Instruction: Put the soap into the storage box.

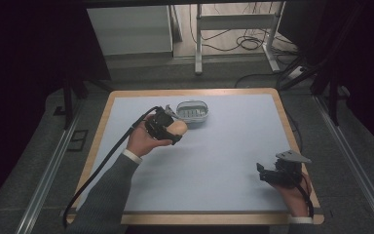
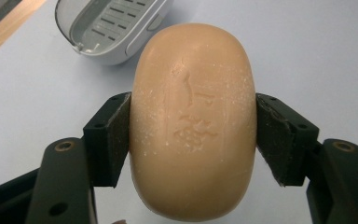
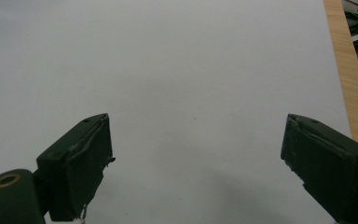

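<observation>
Clamping a tan soap (image 2: 193, 121) across its width, the left gripper (image 2: 193, 135) has both pads pressed flat against the bar's sides. In the high view the soap (image 1: 177, 127) is held above the table (image 1: 224, 161), just beside the grey dish (image 1: 192, 111). The right gripper (image 3: 196, 154) rests near the table's right edge, jaws wide apart, nothing between them.

A tan oval soap bar (image 2: 193, 121), embossed on top, is clamped at its sides, just beside the grey soap dish (image 2: 107, 28).
</observation>
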The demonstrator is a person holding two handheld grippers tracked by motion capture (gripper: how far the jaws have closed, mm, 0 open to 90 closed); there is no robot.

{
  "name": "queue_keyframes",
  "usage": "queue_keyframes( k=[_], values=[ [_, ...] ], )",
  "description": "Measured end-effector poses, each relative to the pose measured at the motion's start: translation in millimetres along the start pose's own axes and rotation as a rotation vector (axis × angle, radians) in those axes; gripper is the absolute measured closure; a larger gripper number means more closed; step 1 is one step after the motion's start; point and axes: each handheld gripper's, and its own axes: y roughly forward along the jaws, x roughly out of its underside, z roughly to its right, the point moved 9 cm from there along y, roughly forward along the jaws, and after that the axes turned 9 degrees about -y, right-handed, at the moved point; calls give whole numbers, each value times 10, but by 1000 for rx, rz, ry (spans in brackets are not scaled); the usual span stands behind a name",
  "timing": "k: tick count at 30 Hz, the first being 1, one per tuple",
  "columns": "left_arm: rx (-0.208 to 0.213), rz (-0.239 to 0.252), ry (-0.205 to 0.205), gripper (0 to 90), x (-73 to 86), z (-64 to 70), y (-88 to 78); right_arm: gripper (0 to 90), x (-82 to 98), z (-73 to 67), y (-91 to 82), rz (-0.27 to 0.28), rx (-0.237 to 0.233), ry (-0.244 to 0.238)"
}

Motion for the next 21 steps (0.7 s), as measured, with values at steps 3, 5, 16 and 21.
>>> queue_keyframes(
  k=[3, 5, 16, 21],
  values=[
    [-4, 0, 2, 326, -29, -14, 1, 88, 4, 4, -1, -2, -1, 2],
    [-7, 2, 1, 326, -52, -20, 0, 88, 6, 8, 0, -3, 0, 4],
    [-12, 17, 2, 326, -142, -71, 4, 88, 9, 10, 0, -4, 2, 3],
    [-12, 11, -6, 326, -145, -107, 46, 88, 13, 7, 8, -6, 2, 0]
  ],
)
